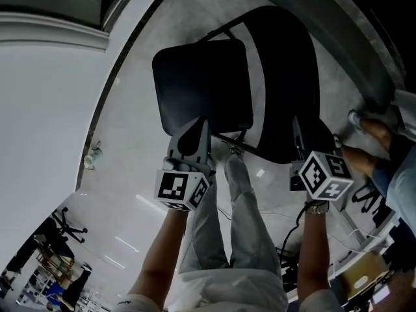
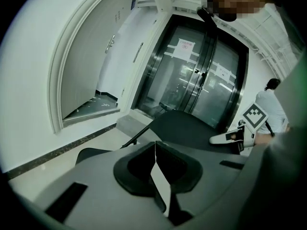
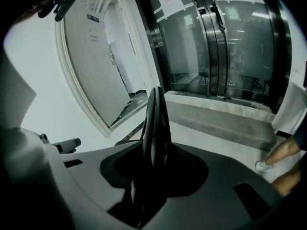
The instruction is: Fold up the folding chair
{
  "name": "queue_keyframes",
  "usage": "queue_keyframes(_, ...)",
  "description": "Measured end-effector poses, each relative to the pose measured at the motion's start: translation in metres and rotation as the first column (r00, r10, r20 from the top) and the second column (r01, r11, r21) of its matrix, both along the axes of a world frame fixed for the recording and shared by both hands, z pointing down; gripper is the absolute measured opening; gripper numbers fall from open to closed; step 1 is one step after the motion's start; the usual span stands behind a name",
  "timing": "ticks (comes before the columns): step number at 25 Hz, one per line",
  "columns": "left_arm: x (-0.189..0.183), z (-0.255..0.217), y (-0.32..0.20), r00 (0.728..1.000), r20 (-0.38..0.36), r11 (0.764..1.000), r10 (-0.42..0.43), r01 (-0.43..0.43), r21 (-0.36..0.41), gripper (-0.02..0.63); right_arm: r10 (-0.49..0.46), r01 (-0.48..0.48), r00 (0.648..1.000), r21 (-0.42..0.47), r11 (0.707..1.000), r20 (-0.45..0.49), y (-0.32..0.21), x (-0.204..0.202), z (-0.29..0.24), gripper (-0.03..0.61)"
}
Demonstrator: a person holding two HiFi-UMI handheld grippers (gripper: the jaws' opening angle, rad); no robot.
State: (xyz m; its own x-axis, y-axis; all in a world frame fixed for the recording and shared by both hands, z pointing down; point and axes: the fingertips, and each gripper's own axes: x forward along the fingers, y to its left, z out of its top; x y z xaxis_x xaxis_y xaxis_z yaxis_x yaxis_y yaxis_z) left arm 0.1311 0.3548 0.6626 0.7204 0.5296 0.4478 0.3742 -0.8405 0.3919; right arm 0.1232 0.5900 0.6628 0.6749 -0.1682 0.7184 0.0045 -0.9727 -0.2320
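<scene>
The black folding chair stands unfolded on the pale floor in the head view, its seat [image 1: 201,86] on the left and its backrest [image 1: 286,77] on the right. My left gripper [image 1: 197,130] hangs just over the seat's near edge. Its jaws are shut with nothing between them [image 2: 155,145], and the seat [image 2: 192,128] lies ahead of it. My right gripper [image 1: 298,132] is at the backrest's near rim. In the right gripper view the backrest [image 3: 156,114] stands edge-on between the jaws, which are closed on it [image 3: 154,128].
Dark glass doors [image 2: 192,80] stand behind a grey concrete step [image 3: 220,114]. A white arched wall panel [image 3: 91,71] is on the left. Another person's feet [image 1: 364,125] are close on the right. My own legs [image 1: 240,200] are right behind the chair.
</scene>
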Motion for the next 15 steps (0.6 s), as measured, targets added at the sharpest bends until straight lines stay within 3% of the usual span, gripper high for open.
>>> queue_keyframes(5, 0.003, 0.042, -0.025, 0.999, 0.042, 1.0, -0.024, 0.023, 0.014, 0.012, 0.026, -0.026, 1.0, 0.051, 0.998, -0.001, 0.001, -0.001, 0.001, 0.129)
queue_keyframes(15, 0.018, 0.131, -0.087, 0.996, 0.088, 0.999, -0.014, 0.018, -0.047, 0.015, 0.028, -0.027, 0.998, 0.025, 0.999, -0.055, -0.008, 0.016, -0.007, 0.129)
